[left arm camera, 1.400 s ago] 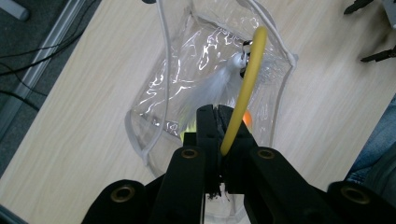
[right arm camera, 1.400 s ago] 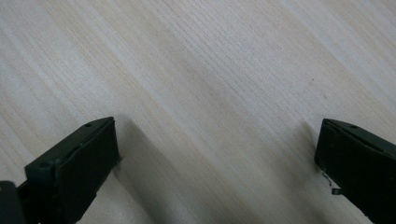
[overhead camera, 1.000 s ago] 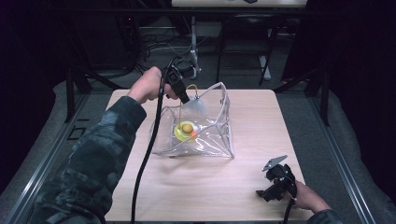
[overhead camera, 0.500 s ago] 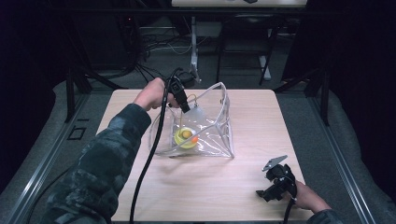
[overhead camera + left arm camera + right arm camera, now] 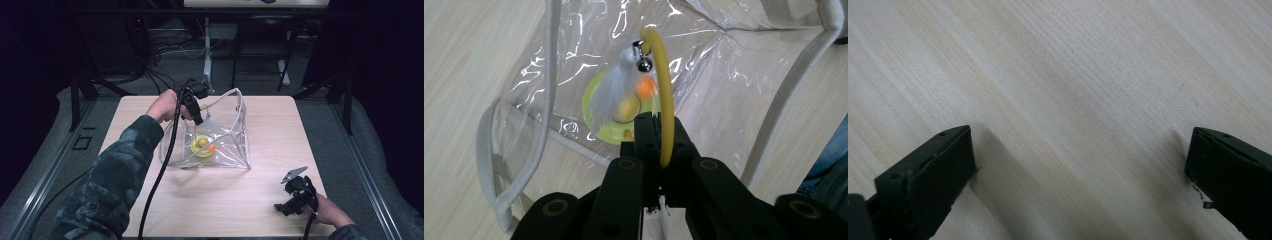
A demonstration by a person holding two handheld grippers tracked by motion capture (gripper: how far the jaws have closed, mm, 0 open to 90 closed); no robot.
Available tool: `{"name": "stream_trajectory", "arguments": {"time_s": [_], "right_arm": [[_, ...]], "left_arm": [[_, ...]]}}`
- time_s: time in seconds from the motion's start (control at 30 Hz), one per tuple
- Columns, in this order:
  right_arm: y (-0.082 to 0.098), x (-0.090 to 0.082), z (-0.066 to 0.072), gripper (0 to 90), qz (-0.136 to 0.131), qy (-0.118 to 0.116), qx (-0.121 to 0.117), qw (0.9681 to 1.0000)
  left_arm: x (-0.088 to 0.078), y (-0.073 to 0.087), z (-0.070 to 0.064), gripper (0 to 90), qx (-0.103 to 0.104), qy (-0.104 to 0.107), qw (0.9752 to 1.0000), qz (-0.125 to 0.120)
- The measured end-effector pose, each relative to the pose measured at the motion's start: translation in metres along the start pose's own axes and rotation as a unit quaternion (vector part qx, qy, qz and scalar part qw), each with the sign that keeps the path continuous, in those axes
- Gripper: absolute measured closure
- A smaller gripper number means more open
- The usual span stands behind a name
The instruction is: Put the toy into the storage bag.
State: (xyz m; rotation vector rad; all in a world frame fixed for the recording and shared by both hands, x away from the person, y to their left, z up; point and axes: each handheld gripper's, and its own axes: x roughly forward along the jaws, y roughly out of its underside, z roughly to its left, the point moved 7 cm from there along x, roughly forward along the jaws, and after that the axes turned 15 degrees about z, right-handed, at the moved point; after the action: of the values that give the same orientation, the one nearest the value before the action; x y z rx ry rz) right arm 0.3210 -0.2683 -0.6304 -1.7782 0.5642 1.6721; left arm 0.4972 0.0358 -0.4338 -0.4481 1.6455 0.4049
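A clear plastic bag (image 5: 231, 152) with white trim (image 5: 548, 75) lies open in the middle of the wooden table (image 5: 260, 210). My left gripper (image 5: 198, 119) reaches into its mouth from above, shut on a curved yellow rod (image 5: 666, 95). The rod carries a white feather (image 5: 610, 92) and a small bell (image 5: 644, 64). Below it, inside the bag, sit a yellow-green round base (image 5: 202, 146) and an orange ball (image 5: 644, 86). My right gripper (image 5: 283, 207) rests near the table's front right, apart from the bag, its jaws (image 5: 1080, 160) open over bare wood.
A black cable (image 5: 162, 170) trails from the left gripper along the camouflage sleeve (image 5: 115, 185) to the front edge. Dark floor, metal frame legs (image 5: 207, 55) and cables lie beyond the far edge of the table.
My left hand has sunk toward the bag, and the toy it holds has gone lower inside it. The right gripper has stayed put.
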Motion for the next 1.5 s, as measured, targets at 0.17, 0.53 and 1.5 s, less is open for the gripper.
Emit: {"name": "stream_trajectory", "arguments": {"time_s": [0.17, 0.53, 1.5], "right_arm": [[0.0, 0.0, 0.0, 0.0, -0.002, 0.0, -0.001, 1.0], [0.0, 0.0, 0.0, 0.0, -0.003, 0.0, 0.0, 1.0], [0.0, 0.0, 0.0, 0.0, 0.001, 0.0, 0.002, 1.0]], "left_arm": [[0.001, 0.003, 0.004, 84.8, -0.01, 0.005, 0.9999, -0.006], [-0.028, 0.022, 0.0, 45.5, -0.013, -0.022, 0.999, -0.038], [-0.07, 0.125, 0.049, 0.2, -0.135, -0.063, 0.9801, -0.131]]}}
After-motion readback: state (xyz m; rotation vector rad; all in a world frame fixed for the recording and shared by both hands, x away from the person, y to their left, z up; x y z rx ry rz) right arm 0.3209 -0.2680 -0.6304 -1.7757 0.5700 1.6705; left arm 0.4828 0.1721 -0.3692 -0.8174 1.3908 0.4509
